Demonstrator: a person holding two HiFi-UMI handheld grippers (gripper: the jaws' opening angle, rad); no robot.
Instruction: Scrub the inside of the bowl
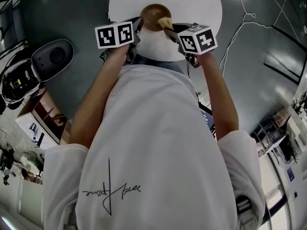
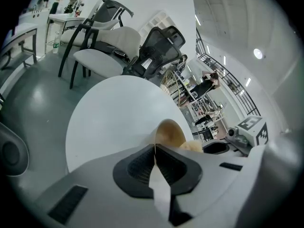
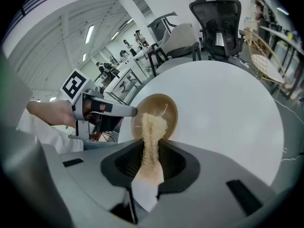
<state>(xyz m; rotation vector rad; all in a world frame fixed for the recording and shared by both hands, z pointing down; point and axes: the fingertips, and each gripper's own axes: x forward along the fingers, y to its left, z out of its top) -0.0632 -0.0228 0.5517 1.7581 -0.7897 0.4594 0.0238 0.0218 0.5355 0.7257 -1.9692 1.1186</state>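
Note:
A brown wooden bowl [image 1: 154, 14] sits at the near edge of the round white table [image 1: 201, 4]. My left gripper [image 1: 138, 27] is shut on the bowl's rim, which shows thin between the pads in the left gripper view, at the jaws [image 2: 155, 148], with the bowl [image 2: 170, 131] just beyond. My right gripper [image 1: 172, 32] is shut on a pale fibrous scrubber [image 3: 152, 127]. The scrubber's frayed end reaches into the bowl [image 3: 164, 109]. In the right gripper view the left gripper [image 3: 128, 111] pinches the bowl's left rim. The scrubber [image 2: 192, 147] peeks out beside the bowl.
Black and white office chairs [image 2: 154, 46] stand beyond the table. A grey rounded device [image 1: 52, 56] lies on the floor to the left, with boxes [image 1: 41, 116] near it. White cables [image 1: 244, 20] trail across the floor to the right. People stand far off.

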